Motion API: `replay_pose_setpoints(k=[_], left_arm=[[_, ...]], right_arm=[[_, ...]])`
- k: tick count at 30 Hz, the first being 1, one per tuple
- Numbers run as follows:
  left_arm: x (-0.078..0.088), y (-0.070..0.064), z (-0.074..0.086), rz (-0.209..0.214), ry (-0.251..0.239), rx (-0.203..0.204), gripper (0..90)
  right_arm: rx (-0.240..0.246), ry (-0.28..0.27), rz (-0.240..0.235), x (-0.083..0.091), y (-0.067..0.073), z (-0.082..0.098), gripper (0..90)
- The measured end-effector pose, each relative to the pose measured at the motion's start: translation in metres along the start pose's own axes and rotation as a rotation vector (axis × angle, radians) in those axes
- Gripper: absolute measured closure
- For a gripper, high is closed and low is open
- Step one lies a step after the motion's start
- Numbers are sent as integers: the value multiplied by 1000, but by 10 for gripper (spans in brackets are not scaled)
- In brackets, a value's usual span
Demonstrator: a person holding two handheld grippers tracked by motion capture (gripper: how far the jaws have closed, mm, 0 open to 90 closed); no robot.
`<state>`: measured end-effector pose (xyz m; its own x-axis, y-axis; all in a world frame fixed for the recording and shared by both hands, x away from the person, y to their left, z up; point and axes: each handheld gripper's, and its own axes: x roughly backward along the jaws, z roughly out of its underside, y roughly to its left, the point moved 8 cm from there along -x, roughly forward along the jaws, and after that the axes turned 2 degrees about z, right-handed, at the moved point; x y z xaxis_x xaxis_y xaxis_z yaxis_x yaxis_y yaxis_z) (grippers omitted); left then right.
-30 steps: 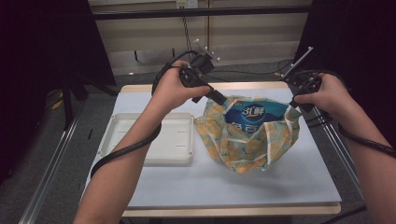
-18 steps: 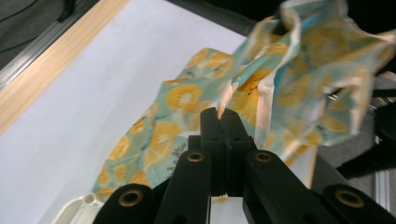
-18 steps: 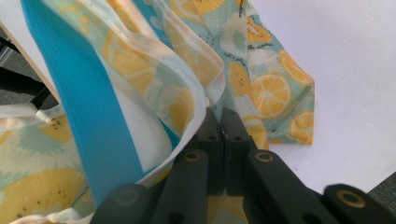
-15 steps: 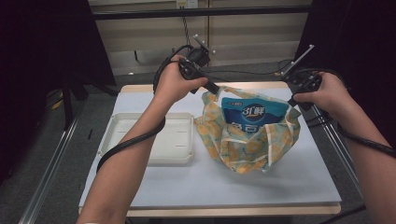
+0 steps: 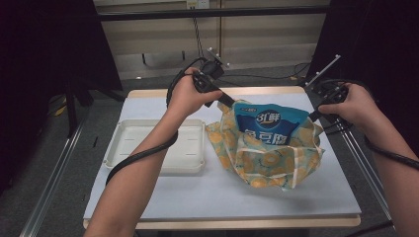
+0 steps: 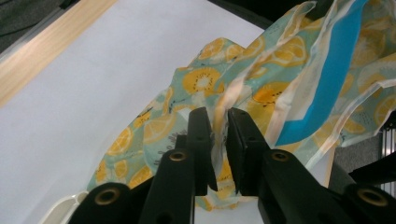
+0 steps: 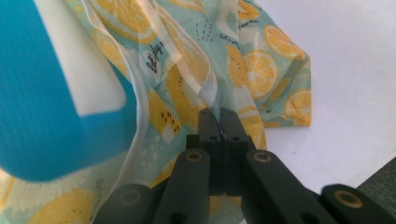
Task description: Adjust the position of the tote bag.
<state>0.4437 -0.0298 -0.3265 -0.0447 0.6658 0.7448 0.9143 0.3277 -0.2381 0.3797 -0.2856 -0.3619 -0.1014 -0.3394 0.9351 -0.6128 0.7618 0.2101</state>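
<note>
from the high view, the left tool (image 5: pixel 228 101) sits at the near-left rim of the fruit bag (image 5: pixel 269 160), and the right tool (image 5: pixel 316 114) sits at the bag's right rim. the bag stands on the counter (image 5: pixel 148 192) between the two tools. a blue packet (image 5: pixel 267 123) sticks up out of the bag, between the tools. a white tray (image 5: pixel 158 145) lies just beside the bag, on the far side of the left tool from the right one.

in the left gripper view, the left tool (image 6: pixel 220 128) has its jaws a little apart. they have just been opening. a fold of the bag's edge (image 6: pixel 223 105) runs between them, but i cannot tell if the pads press on it. the blue packet (image 6: pixel 327 79) is past the tool, to its right.

in the right gripper view, the right tool (image 7: pixel 219 123) has its jaws pressed together, pinching the thin edge of the fruit bag (image 7: pixel 205 79). the blue packet (image 7: pixel 42 102) is close on the tool's left.
</note>
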Motion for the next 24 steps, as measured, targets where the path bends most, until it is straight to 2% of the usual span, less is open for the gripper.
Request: replay_pose_setpoints(k=[6, 8, 9, 11, 13, 18, 19, 21, 23, 24], left_arm=[[1, 8, 5, -23, -20, 19, 659], [3, 9, 8, -16, -17, 16, 660], [4, 9, 10, -14, -16, 32, 649], [6, 12, 15, -28, -3, 36, 609], [6, 13, 21, -16, 13, 28, 594], [0, 9, 34, 6, 7, 55, 525], [-1, 10, 38, 5, 30, 31, 525], [-4, 7, 43, 25, 32, 38, 509], [-7, 4, 48, 32, 44, 28, 490], [-9, 0, 49, 52, 42, 34, 482]], right_arm=[[-13, -4, -13, -6, -4, 11, 897], [-23, -11, -7, -8, -7, 15, 895], [-25, -14, -14, -9, -7, 17, 894], [-32, -13, -9, -9, -9, 20, 894], [-34, -11, -8, -10, -11, 23, 892], [-38, -25, -15, -15, -14, 27, 886], [-41, -28, -21, -17, -13, 28, 885], [-42, -29, -22, -19, -14, 29, 886], [-47, -26, -28, -20, -13, 29, 885], [-49, -27, -30, -21, -13, 29, 884]])
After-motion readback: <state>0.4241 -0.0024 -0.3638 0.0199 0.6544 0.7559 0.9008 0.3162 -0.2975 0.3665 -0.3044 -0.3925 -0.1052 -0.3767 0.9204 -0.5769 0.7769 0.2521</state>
